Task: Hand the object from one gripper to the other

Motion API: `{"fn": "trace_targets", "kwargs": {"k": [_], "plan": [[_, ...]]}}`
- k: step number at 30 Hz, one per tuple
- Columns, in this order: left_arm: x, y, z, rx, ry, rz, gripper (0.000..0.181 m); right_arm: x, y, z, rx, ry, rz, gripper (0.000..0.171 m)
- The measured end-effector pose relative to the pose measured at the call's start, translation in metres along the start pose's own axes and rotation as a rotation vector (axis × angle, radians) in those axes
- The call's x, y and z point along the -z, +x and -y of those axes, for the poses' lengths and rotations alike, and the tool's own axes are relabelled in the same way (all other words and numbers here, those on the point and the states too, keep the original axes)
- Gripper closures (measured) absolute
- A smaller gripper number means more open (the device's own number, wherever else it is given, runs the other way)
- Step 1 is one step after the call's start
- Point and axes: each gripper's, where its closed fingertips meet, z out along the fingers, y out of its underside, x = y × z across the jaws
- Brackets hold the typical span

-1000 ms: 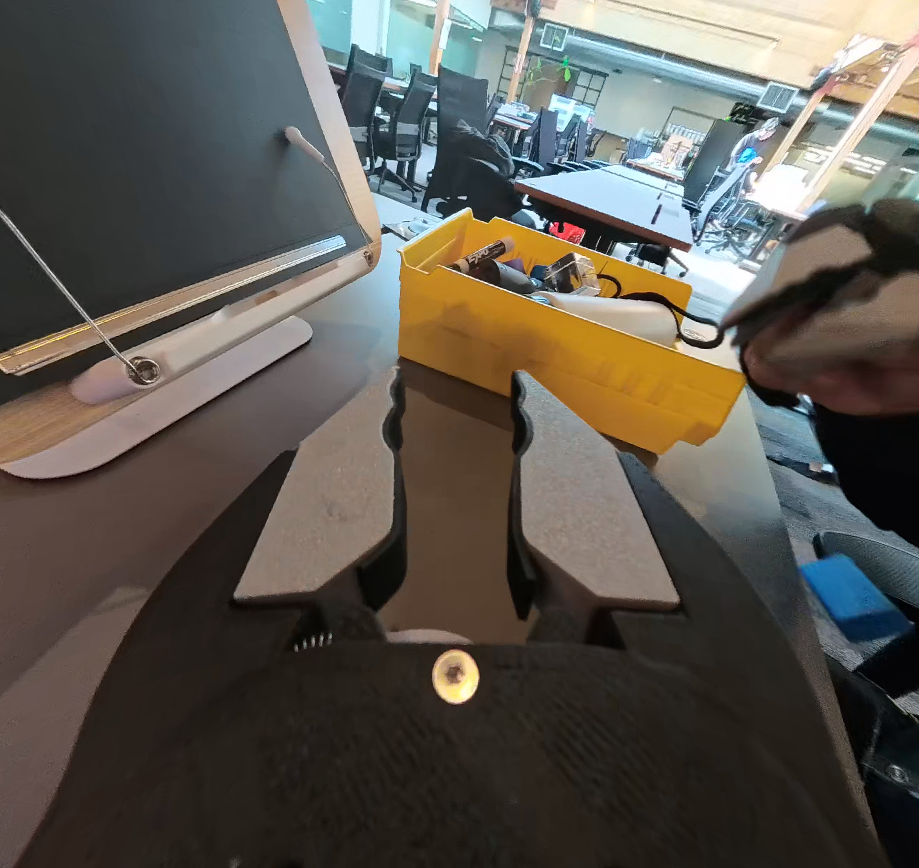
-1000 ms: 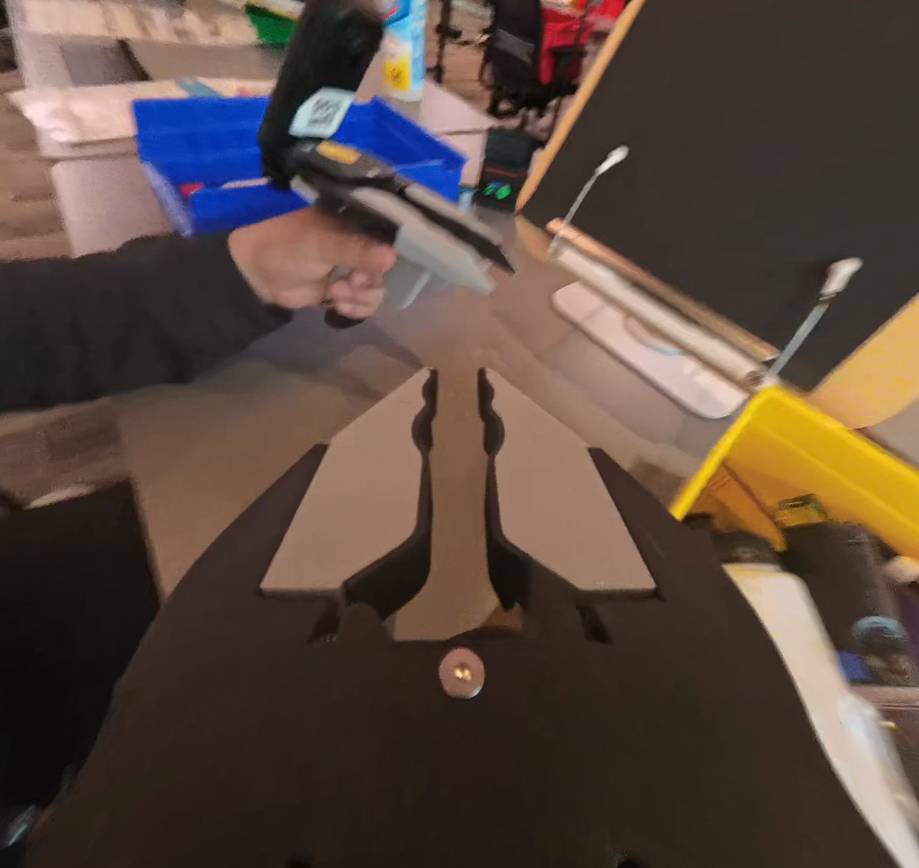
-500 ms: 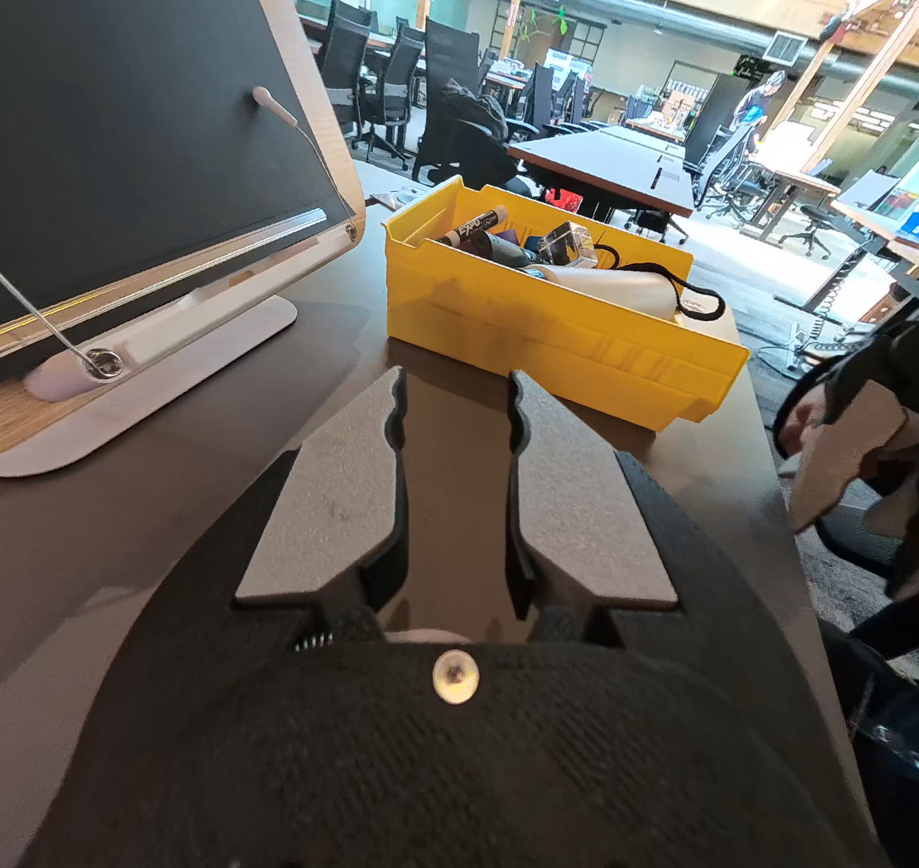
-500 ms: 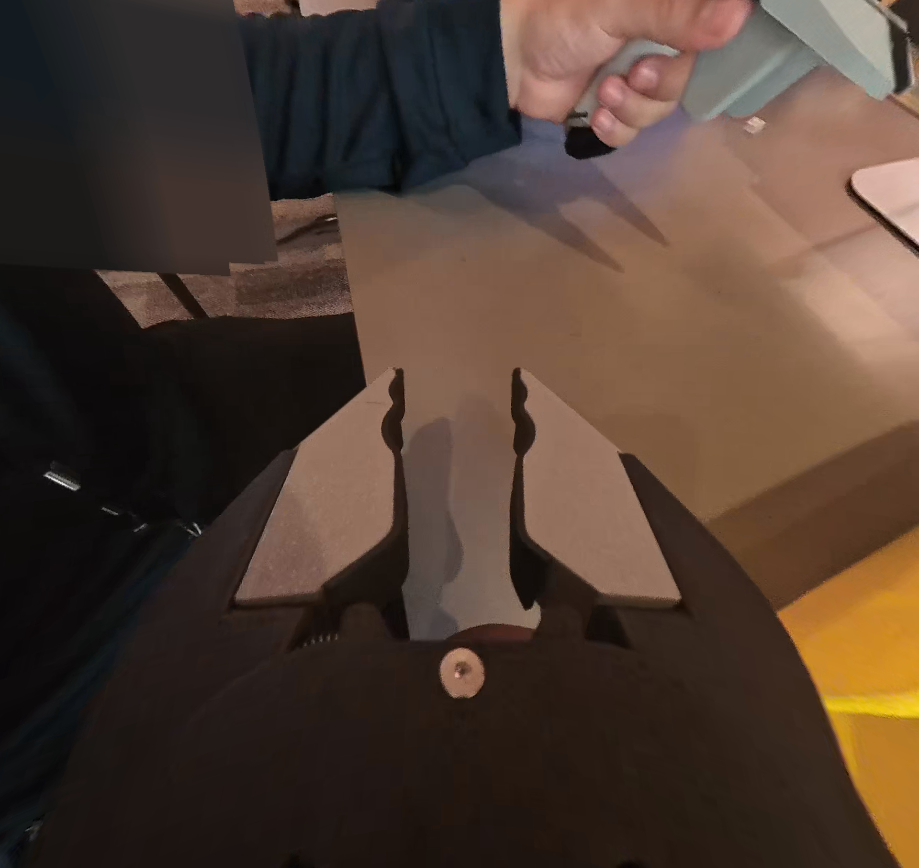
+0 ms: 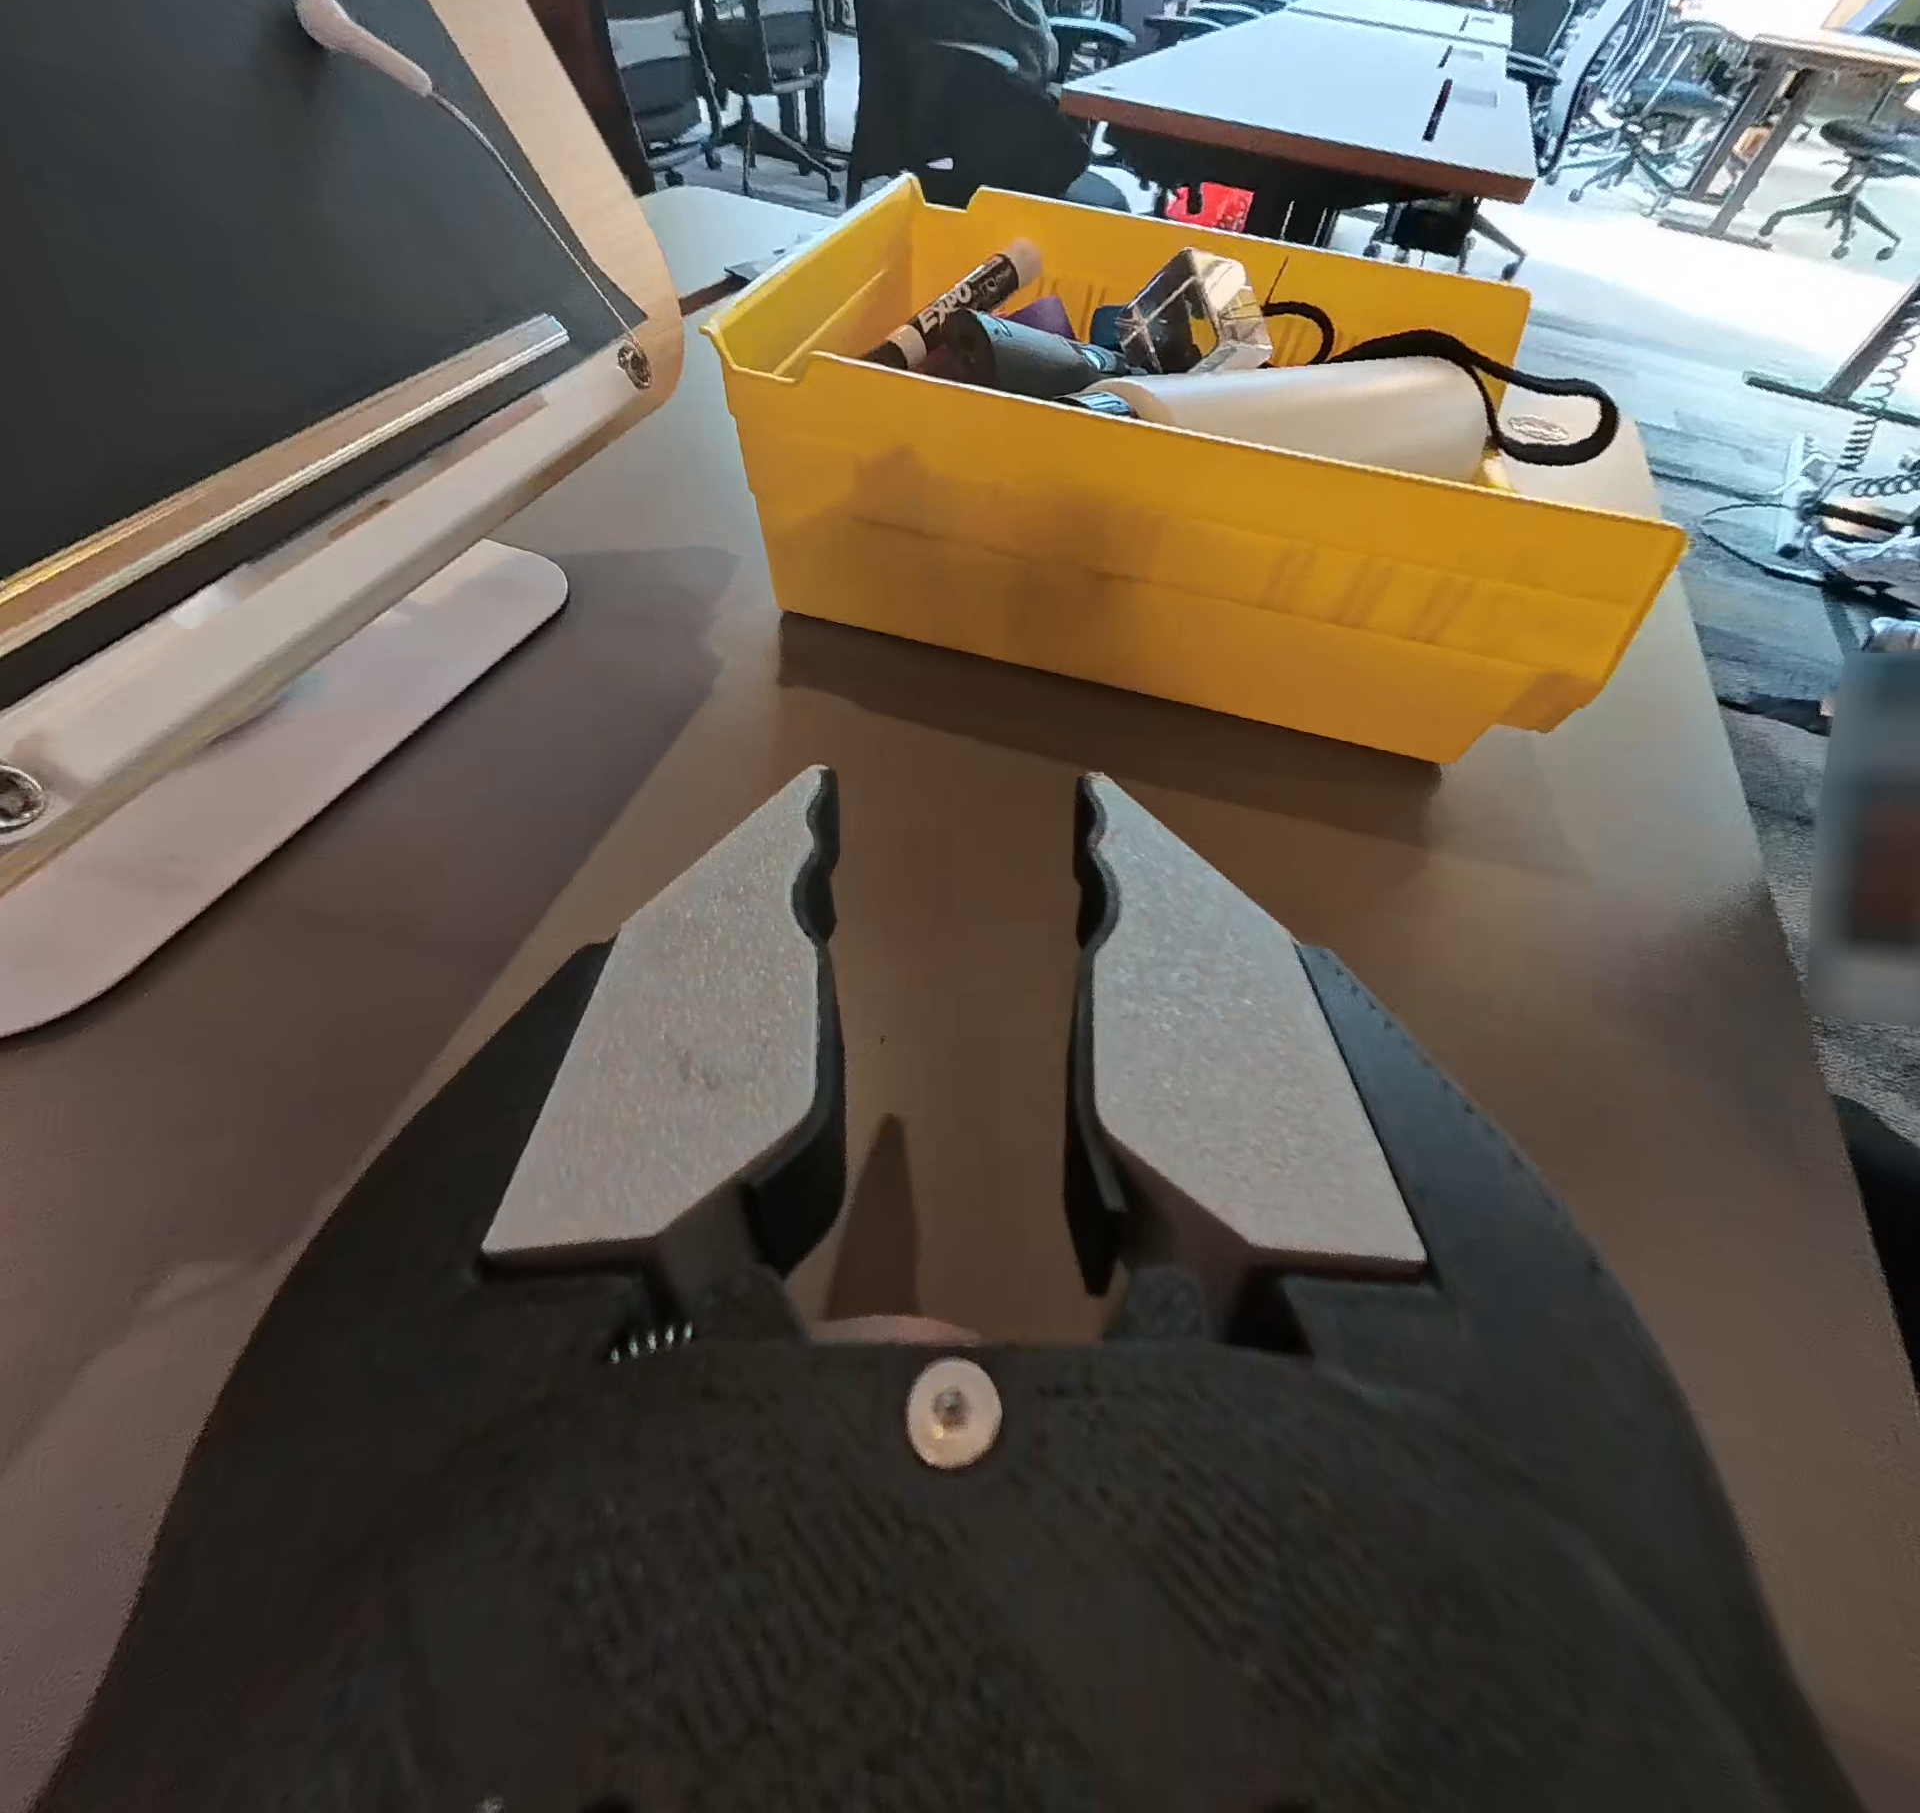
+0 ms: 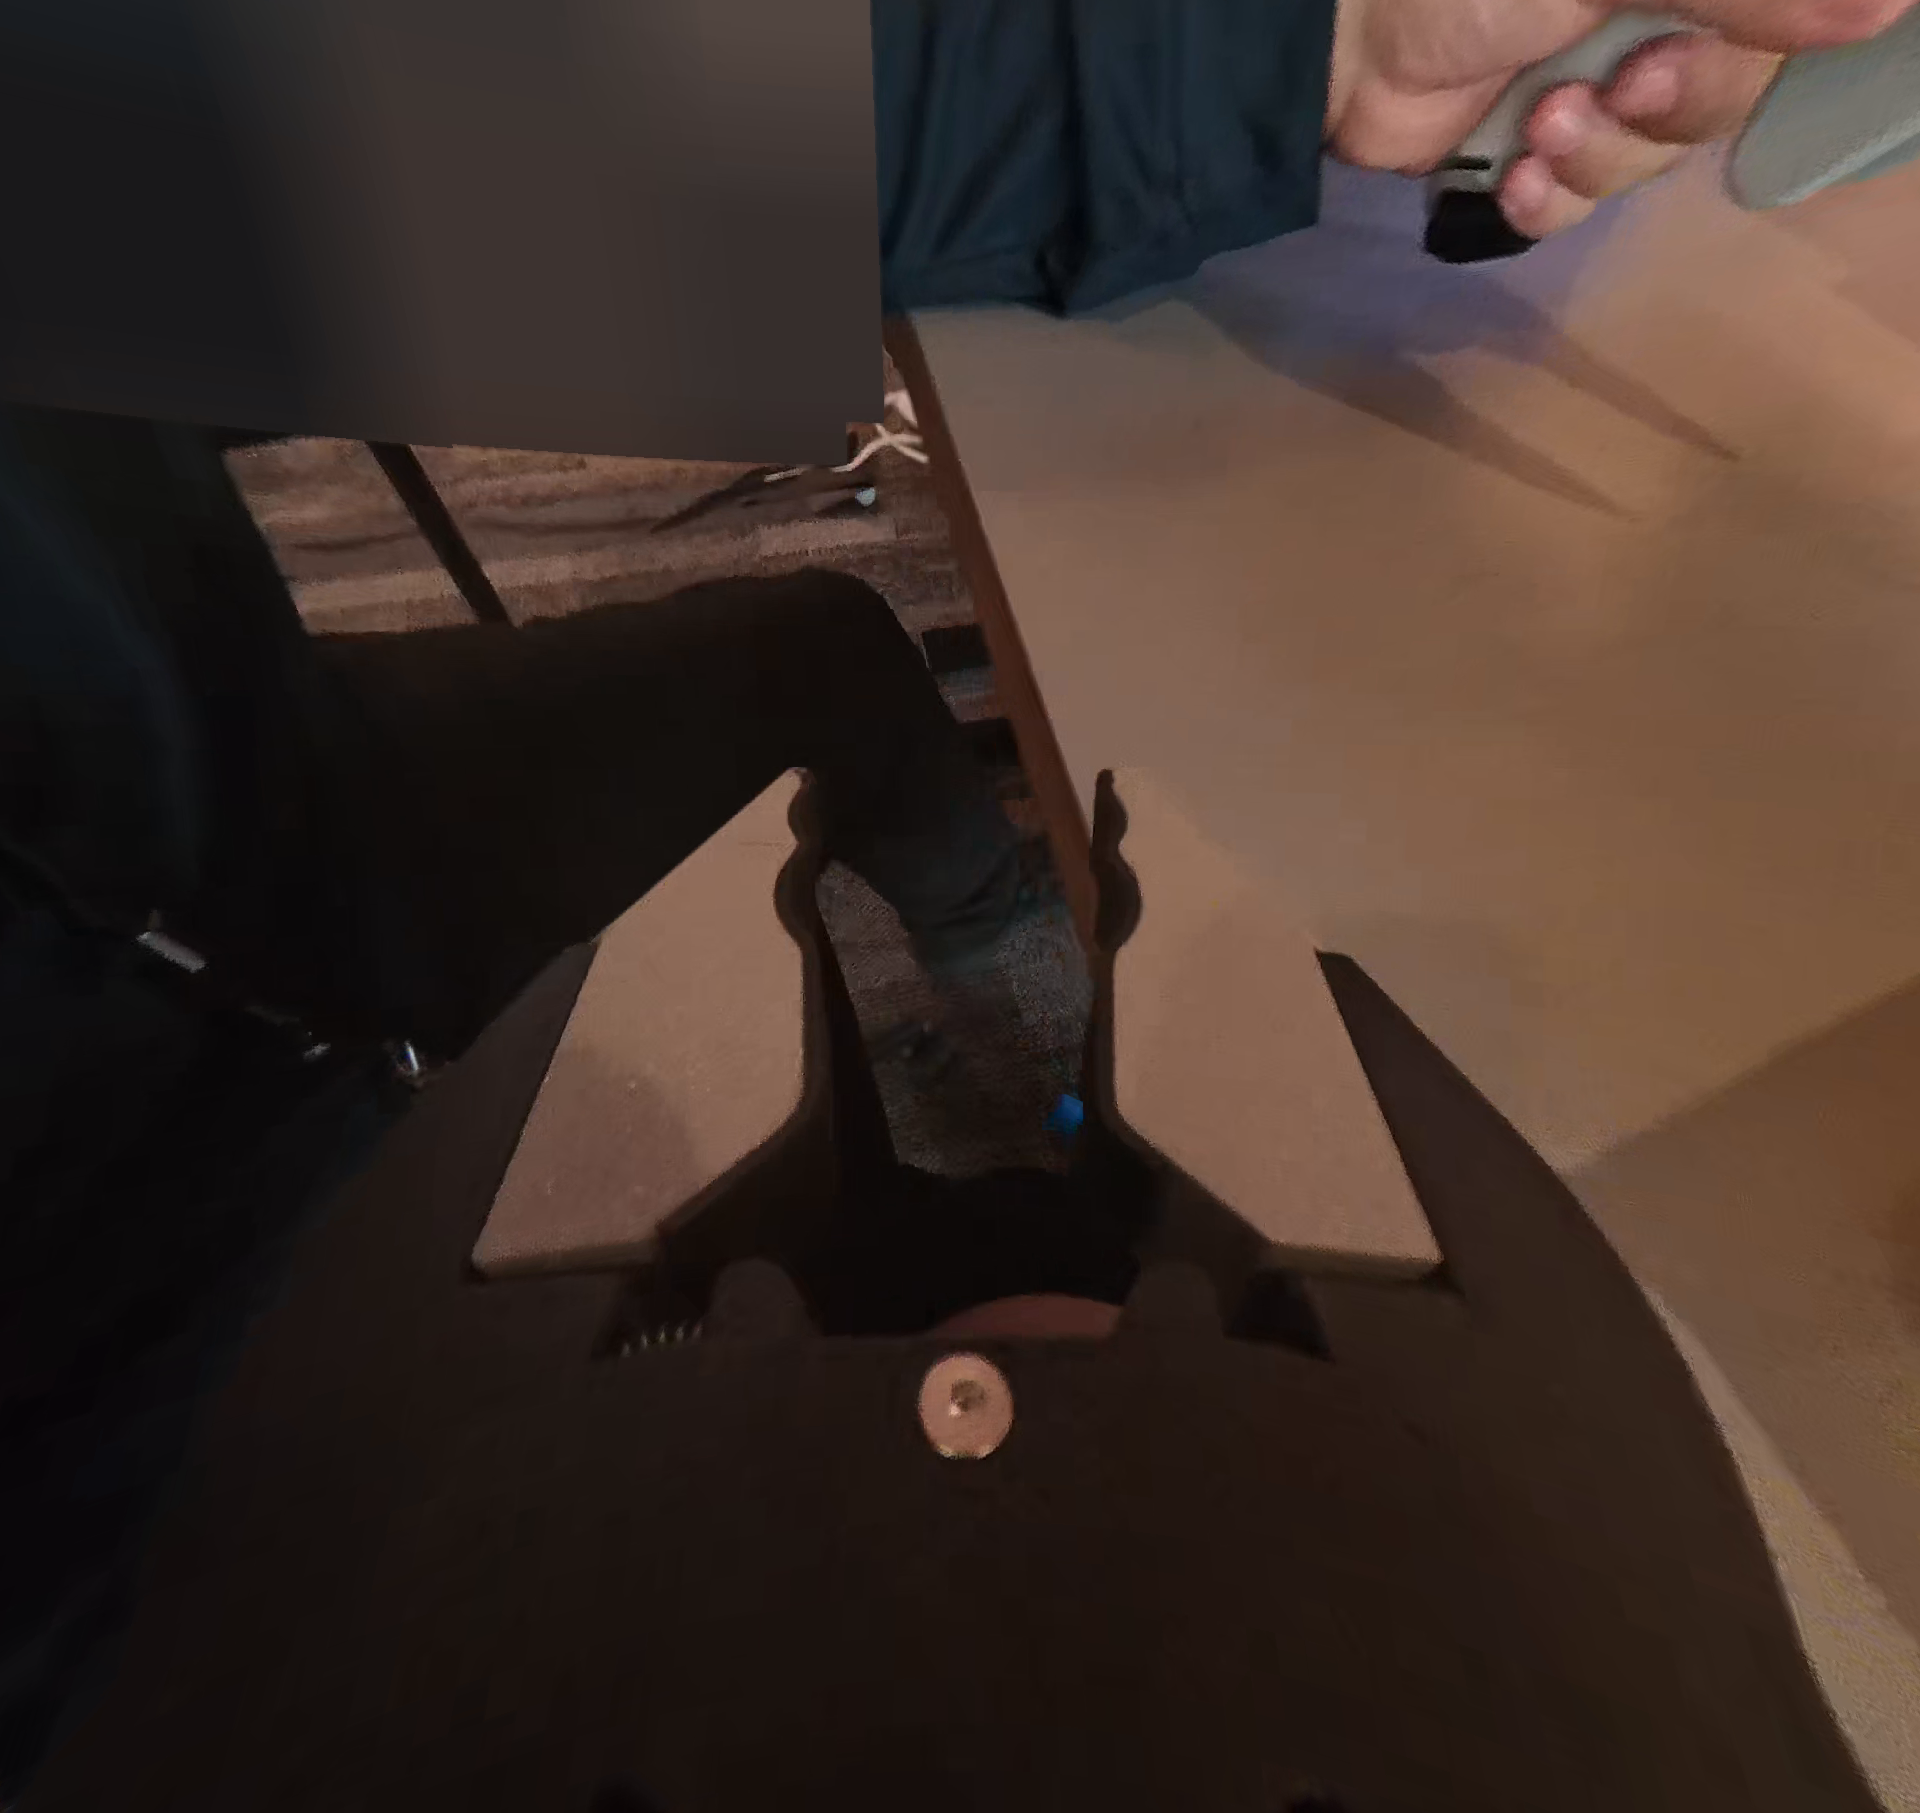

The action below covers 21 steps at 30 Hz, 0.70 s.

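My left gripper (image 5: 954, 795) is open and empty, low over the brown table (image 5: 1195, 890), a short way in front of a yellow bin (image 5: 1174, 558). The bin holds a black marker (image 5: 956, 298), a white bottle (image 5: 1320, 407), a clear block (image 5: 1195, 309) and a black cord (image 5: 1538, 413). My right gripper (image 6: 951, 787) is open and empty, pointed down at the table's near edge (image 6: 997, 600). A hand (image 6: 1538, 28) holding the left gripper's grey handle shows at the top right of the right wrist view.
A tilted black board on a white stand (image 5: 270, 714) stands at the left of the table. Office chairs (image 5: 727, 7) and long desks (image 5: 1340, 90) fill the room behind. A person's dark trouser leg (image 6: 623, 745) and carpet (image 6: 977, 1057) lie below the table edge.
The left gripper has tilted down and moved closer to the yellow bin. The right gripper has swung away from the bin toward the table's near edge, and its jaws have widened.
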Motion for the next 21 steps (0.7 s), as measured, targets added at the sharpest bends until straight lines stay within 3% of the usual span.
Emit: {"fn": "trace_targets", "kwargs": {"k": [7, 12, 15, 21], "plan": [[0.021, 0.015, 0.017, -0.114, 0.11, 0.139, 0.133, -0.038, -0.03, -0.024, -0.103, -0.01, -0.026, 0.112], [0.089, 0.113, 0.016, -0.205, 0.177, 0.137, 0.13, -0.071, -0.073, -0.089, -0.106, -0.169, 0.033, 0.112], [0.127, 0.178, -0.023, -0.225, 0.159, 0.11, 0.133, -0.086, -0.089, -0.12, -0.129, -0.251, 0.086, 0.113], [0.172, 0.247, -0.192, 0.015, -0.093, 0.193, 0.134, -0.152, -0.074, -0.213, -0.048, -0.446, 0.087, 0.118]]}}
